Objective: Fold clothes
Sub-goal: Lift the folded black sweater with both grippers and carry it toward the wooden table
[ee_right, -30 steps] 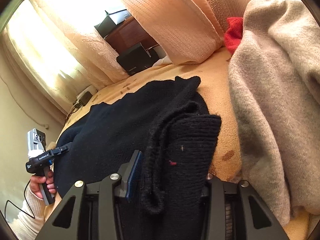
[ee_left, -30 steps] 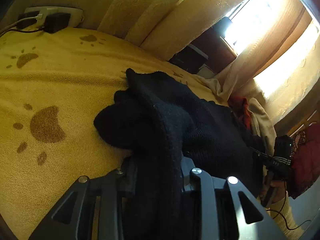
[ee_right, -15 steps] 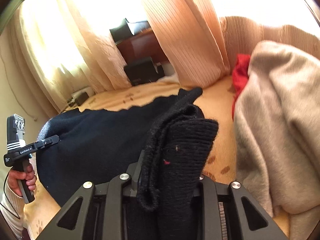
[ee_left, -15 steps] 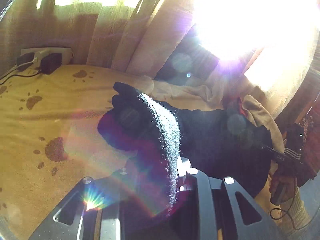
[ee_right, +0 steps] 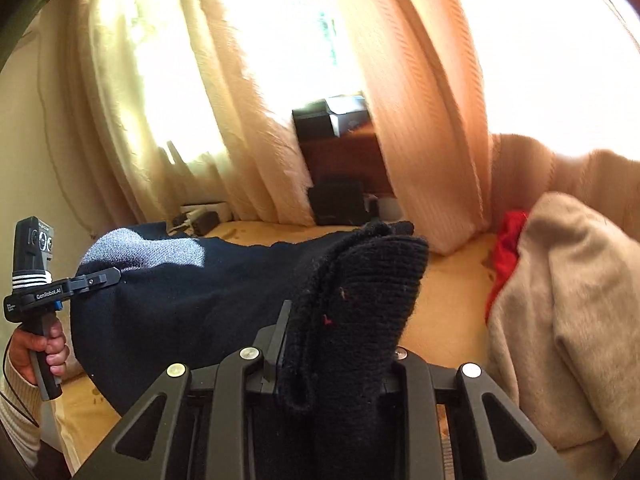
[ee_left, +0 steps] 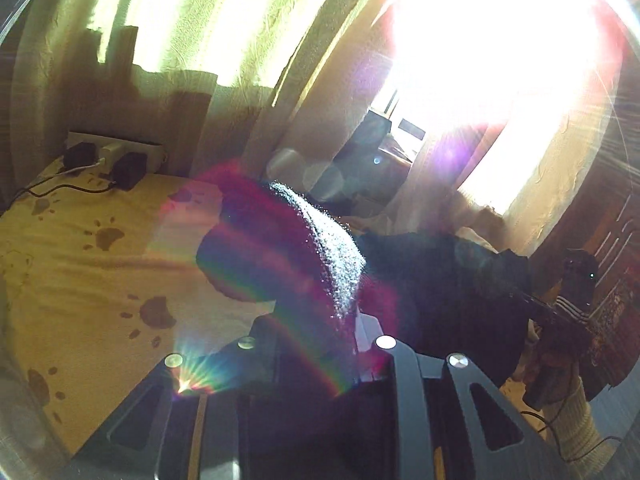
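Right wrist view shows the bed (ee_right: 452,300) under its yellow paw-print cover, with a beige garment (ee_right: 560,320) heaped on its right side and a red garment (ee_right: 506,248) tucked just behind that heap. Between the two grippers hangs the task's thing — a black knit sweater (ee_right: 192,292), held up off the bed and spread roughly level from one gripper to the other, its lower part sagging toward the cover.

On the right, the right gripper (ee_right: 332,344) has its jaws clamped on a bunched, doubled edge of the sweater that stands up between them. At the far left of the same view the left gripper (ee_right: 102,278), gripped by a hand (ee_right: 44,350) in a cream sleeve, bites the other end of the knit; in the left wrist view, through heavy sun flare, dark fabric fills the space between the jaws of that gripper, so it too reads as clamped on the sweater.

Judged from this, the step in hand is carrying the sweater in the air by two ends, either to lay it flat or to bring one half over the other — the frames fit both. The next move calls for both grips to hold evenly while the knit is lowered onto the bare yellow cover, clear of the beige heap, without letting the slack middle crumple.
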`<state>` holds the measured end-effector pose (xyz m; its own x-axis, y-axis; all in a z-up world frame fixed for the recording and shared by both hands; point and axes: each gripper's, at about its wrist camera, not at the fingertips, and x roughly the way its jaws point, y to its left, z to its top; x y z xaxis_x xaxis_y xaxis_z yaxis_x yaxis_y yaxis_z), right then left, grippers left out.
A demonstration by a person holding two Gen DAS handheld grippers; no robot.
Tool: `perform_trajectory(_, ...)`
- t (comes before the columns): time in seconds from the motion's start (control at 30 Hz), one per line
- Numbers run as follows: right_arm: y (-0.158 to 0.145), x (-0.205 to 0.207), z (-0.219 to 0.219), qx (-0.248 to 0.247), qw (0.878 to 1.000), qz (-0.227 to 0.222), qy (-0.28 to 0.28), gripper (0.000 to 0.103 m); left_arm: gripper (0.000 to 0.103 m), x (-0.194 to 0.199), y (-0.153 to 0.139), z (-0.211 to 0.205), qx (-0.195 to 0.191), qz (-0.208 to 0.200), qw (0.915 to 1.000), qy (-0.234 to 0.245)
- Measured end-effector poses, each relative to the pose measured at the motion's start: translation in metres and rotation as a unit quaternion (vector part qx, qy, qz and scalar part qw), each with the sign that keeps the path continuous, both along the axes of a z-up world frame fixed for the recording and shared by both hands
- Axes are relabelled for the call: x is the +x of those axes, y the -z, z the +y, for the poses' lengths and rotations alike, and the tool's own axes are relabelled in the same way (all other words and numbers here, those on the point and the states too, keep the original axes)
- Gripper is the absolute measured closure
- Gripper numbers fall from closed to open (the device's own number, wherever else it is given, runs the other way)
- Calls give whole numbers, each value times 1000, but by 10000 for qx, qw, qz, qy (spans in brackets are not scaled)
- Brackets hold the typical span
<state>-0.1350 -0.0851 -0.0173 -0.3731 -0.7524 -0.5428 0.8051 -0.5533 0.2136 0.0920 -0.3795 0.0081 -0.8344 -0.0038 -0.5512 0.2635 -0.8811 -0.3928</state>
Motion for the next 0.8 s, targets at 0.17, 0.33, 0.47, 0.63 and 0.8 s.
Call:
perform_trajectory(0.17, -28, 24, -27, -91, 9990, 264, -359, 75, 77, 58, -30, -14, -126, 120, 9990, -400)
perform_trajectory(0.33, -46, 71, -107, -86, 9915, 529, -1182, 81, 77, 144, -61, -46, -388, 191, 9923, -1161)
perform_trajectory(0.47, -43, 117, -189, -88, 9792, 494, -1964, 82, 77, 207, -76, -71, -608, 102, 9783, -1978)
perform_trajectory(0.63, -41, 174, -283, -188, 9641, 278, -2633, 83, 77, 276, -87, -108, -639, 22, 9540, -2930)
perform_trajectory(0.8, -12, 208, -350, 164, 9540, 23, -2995, 82, 73, 320, -21, -143, 12, -480, 9368, -3466)
